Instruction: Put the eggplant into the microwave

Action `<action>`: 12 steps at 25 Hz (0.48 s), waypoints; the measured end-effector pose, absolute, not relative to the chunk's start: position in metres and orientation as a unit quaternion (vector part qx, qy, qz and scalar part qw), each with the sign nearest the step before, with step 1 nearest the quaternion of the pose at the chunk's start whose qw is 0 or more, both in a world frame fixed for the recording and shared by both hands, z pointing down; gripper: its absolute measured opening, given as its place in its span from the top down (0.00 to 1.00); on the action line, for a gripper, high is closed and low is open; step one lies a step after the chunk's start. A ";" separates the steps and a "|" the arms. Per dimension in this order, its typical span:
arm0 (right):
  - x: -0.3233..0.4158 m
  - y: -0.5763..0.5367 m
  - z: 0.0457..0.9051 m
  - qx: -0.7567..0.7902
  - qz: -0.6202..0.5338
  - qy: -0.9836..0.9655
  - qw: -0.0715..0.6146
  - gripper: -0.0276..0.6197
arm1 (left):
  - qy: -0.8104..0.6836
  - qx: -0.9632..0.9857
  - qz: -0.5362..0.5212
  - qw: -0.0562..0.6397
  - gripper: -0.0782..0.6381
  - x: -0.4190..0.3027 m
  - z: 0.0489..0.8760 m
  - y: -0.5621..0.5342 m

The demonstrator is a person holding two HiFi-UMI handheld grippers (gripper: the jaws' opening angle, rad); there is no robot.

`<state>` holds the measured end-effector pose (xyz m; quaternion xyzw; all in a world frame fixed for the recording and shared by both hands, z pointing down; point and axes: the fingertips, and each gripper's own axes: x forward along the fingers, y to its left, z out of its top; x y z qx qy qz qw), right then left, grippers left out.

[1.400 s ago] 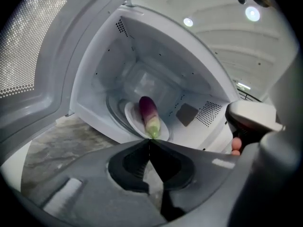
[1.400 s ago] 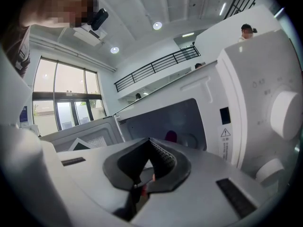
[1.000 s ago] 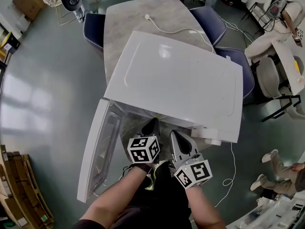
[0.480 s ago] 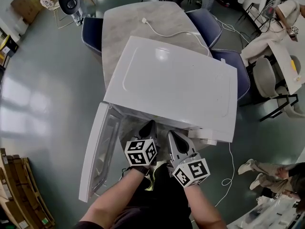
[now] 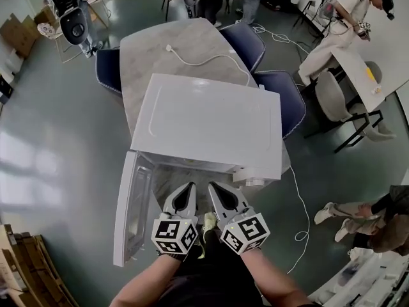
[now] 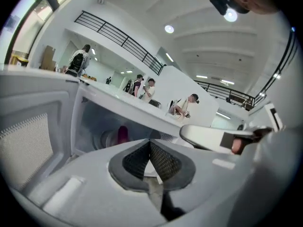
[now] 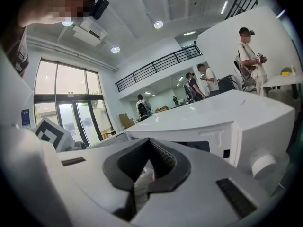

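The white microwave (image 5: 211, 123) stands on the table with its door (image 5: 133, 210) swung open to the left. In the left gripper view, a purple eggplant (image 6: 122, 134) lies on the turntable deep in the cavity. My left gripper (image 5: 189, 189) and right gripper (image 5: 215, 189) hover side by side just in front of the opening. Both are shut and hold nothing. The left gripper (image 6: 150, 149) points into the cavity. The right gripper (image 7: 150, 150) points at the microwave's front (image 7: 213, 122) near the knob (image 7: 263, 165).
The grey marble table (image 5: 160, 50) carries the microwave's loose power cord (image 5: 211, 57). Blue chairs (image 5: 284, 98) stand around the table. A camera rig (image 5: 70, 18) is at the far left, and people stand and sit at the right and behind.
Both grippers have risen and drawn back a little from the microwave opening toward me. They stay shut and empty. The door stays open.
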<state>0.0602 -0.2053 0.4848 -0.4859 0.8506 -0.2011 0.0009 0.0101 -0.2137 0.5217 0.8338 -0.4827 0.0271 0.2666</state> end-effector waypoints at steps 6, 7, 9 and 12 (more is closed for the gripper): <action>0.062 -0.194 0.451 -0.488 -0.190 0.852 0.006 0.95 | -0.474 0.848 0.004 0.237 0.88 0.007 0.461 -0.201; 0.061 -0.194 0.446 -0.488 -0.186 0.853 0.007 0.95 | -0.473 0.850 0.000 0.231 0.88 0.006 0.452 -0.199; 0.060 -0.192 0.435 -0.487 -0.180 0.855 0.010 0.95 | -0.471 0.854 -0.007 0.221 0.88 0.004 0.436 -0.195; 0.059 -0.188 0.420 -0.485 -0.173 0.857 0.012 0.95 | -0.468 0.858 -0.017 0.212 0.88 0.003 0.415 -0.189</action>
